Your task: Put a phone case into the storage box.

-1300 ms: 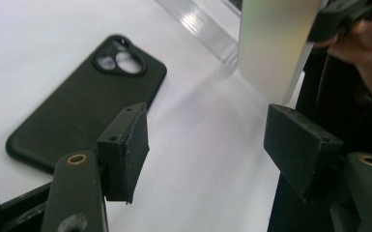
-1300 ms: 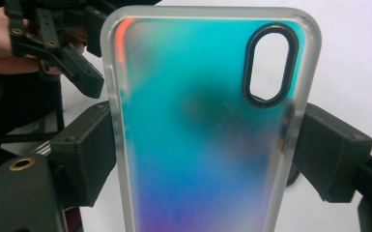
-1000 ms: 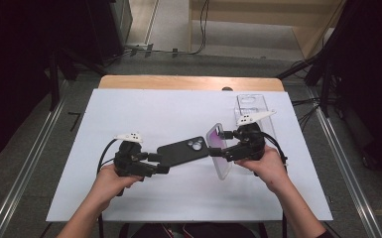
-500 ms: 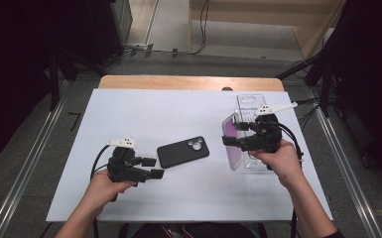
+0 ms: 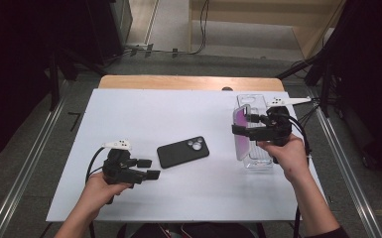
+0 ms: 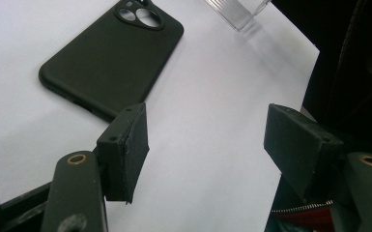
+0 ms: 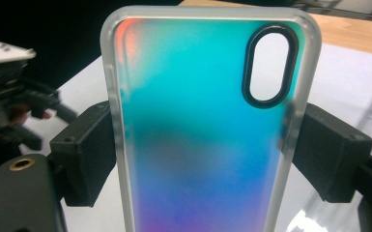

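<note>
The right gripper (image 5: 241, 130) is clamping a translucent iridescent phone case with a frosted rim (image 5: 242, 132), its two black pads pressing on the case's long edges in the right gripper view (image 7: 207, 125), where the case is standing upright between them with its oval black-ringed camera cut-out at about 1 o'clock. In the high view this case is being held off the table at roughly 3 o'clock from the table's middle, just in front of a clear ribbed plastic box (image 5: 256, 130) that is sitting near the table's right edge. The left gripper (image 5: 149, 168) is resting at about 7 o'clock with its jaws standing apart and nothing between them; in the left gripper view (image 6: 207, 145) only bare white surface is lying between the pads. A matte black phone in a black case, lying back-up with its round camera cluster showing (image 5: 183, 151), is sitting near the middle of the white table top (image 5: 144, 109), just beyond the left gripper's tips toward 1 o'clock and apart from them. No brand, label or lettering is readable on the phone, the case or the box. Wide bare table is lying toward 11 and 12 o'clock, and a strip of bare wood (image 5: 188, 82) is showing along the far edge.
</note>
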The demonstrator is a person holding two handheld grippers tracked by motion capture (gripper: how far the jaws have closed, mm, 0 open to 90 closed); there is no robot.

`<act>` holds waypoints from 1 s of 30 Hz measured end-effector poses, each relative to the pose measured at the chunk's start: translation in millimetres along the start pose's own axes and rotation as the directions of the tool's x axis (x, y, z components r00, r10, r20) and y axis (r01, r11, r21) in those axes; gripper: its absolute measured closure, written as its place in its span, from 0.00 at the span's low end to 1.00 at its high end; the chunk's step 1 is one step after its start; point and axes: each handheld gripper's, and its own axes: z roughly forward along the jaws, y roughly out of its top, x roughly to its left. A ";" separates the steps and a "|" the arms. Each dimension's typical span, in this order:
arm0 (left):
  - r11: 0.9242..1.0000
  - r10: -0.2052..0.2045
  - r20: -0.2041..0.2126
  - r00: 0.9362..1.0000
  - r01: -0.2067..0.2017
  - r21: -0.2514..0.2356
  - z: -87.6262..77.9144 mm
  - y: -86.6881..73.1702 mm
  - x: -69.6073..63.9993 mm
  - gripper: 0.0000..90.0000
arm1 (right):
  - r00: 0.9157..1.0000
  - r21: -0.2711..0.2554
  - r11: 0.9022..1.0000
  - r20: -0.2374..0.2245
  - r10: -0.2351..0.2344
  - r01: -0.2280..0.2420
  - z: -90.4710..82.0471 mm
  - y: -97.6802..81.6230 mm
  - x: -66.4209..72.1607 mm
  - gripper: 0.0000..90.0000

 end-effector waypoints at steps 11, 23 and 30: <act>1.000 -0.014 -0.022 1.000 0.014 -0.001 -4.5 -5.7 1.9 0.36 | 0.985 -0.057 0.995 0.152 0.086 -0.078 -4.2 6.5 -21.5 0.16; 0.999 -0.025 -0.034 0.999 0.024 -0.022 -10.1 -7.7 1.5 0.36 | 0.916 -0.144 0.986 0.376 0.136 -0.087 -0.2 16.9 -41.1 0.16; 0.999 -0.029 -0.025 0.999 0.028 -0.032 -9.8 -6.7 0.4 0.36 | 0.874 -0.157 0.985 0.466 0.141 -0.075 12.0 25.5 -55.0 0.16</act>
